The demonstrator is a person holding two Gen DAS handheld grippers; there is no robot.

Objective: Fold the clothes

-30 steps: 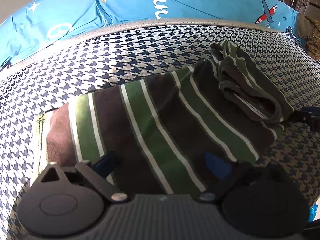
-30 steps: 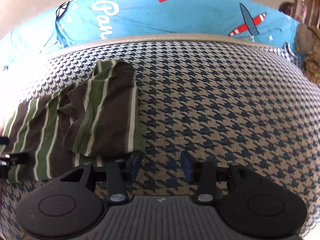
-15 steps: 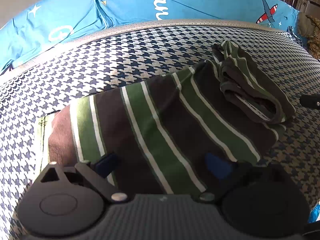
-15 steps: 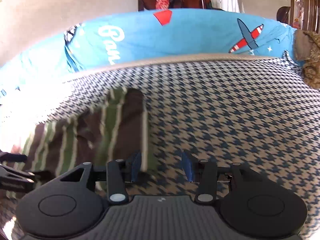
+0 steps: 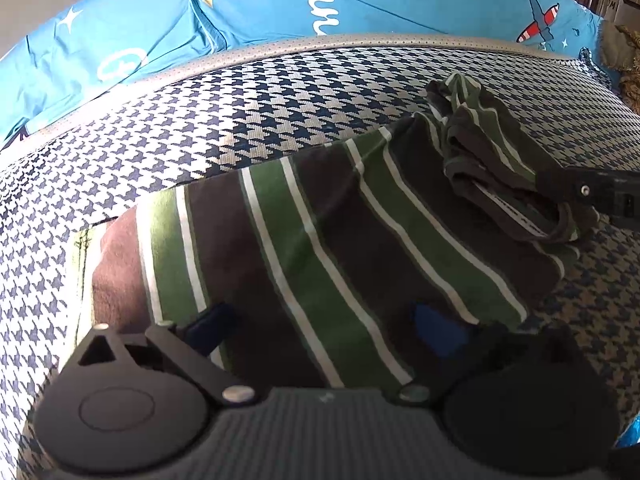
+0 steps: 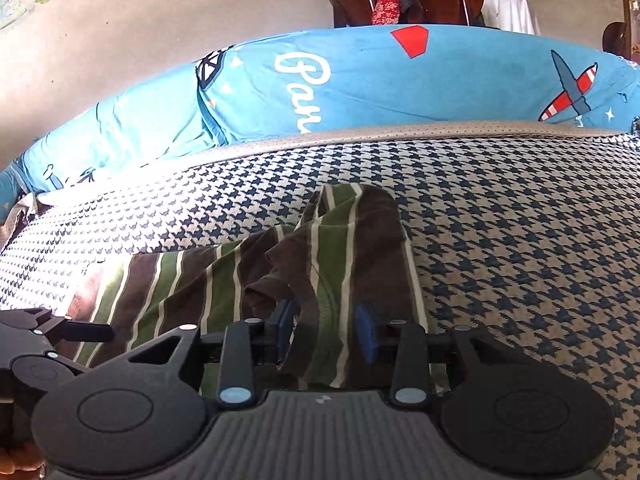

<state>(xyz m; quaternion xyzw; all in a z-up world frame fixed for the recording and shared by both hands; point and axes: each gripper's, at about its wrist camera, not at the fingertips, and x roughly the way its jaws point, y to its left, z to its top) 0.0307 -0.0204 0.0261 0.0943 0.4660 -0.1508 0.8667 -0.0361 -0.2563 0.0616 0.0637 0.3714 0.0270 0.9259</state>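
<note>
Bare houndstooth cushion (image 6: 520, 248) right of shirt (image 6: 248, 276)

The shirt (image 5: 320, 248) lies flat on the mattress (image 5: 248, 120), straight ahead of the left gripper (image 5: 320, 324), whose two fingers stand apart over its near edge. The bunched end (image 5: 492, 160) of the shirt lies ahead and to that gripper's right. The right gripper (image 6: 326, 330) sits at that end, cloth between its spread fingers. The pillow (image 6: 400, 84) lies beyond the mattress, behind everything.

Shirt (image 5: 320, 240) brown-green with white stripes; mattress (image 5: 280, 100) navy-cream houndstooth; bedsheet (image 6: 400, 88) bright blue, plane prints; gripper pads (image 6: 366, 334) blue.
</note>
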